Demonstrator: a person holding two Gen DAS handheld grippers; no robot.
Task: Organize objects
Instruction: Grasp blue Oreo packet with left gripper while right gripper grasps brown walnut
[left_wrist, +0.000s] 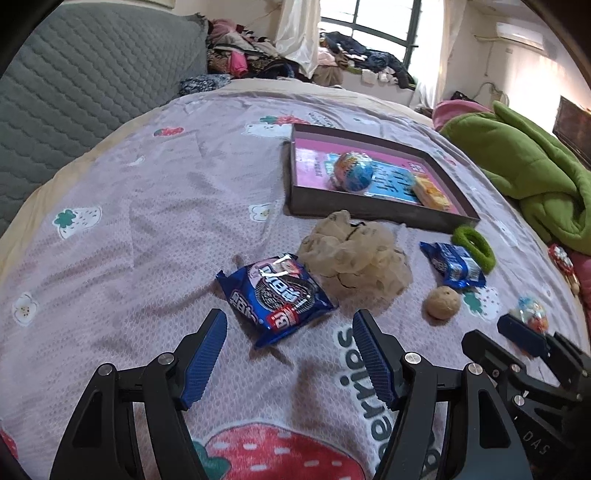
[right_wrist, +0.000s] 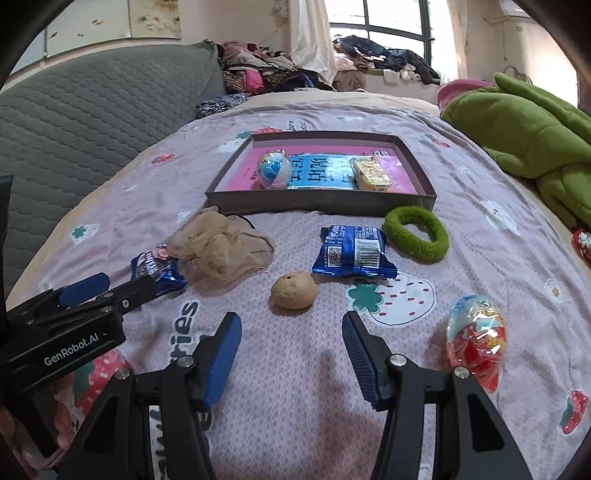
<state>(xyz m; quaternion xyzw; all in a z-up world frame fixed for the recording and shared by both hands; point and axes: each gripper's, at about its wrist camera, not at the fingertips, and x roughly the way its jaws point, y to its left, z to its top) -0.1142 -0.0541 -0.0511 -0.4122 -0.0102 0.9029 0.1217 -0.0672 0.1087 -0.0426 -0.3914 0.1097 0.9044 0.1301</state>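
Both grippers hang over the bedspread (right_wrist: 295, 387), jaws wide apart, nothing in either. Left gripper (left_wrist: 290, 354) sits just short of the big cookie packet (left_wrist: 275, 295); right gripper (right_wrist: 291, 343) just short of the walnut (right_wrist: 294, 294). Beige scrunchie (right_wrist: 221, 247), small blue packet (right_wrist: 352, 256), green hair tie (right_wrist: 415, 234) lie before the tray (right_wrist: 317, 201), which holds a ball (right_wrist: 273, 170) and yellow snack (right_wrist: 371, 172). Wrapped toy (right_wrist: 476, 339) sits right of the right gripper.

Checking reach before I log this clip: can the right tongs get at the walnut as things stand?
Probably yes. The right tongs stand open and empty, and the walnut lies just ahead of them on bare bedspread, apart from the blue snack packet and beige scrunchie.
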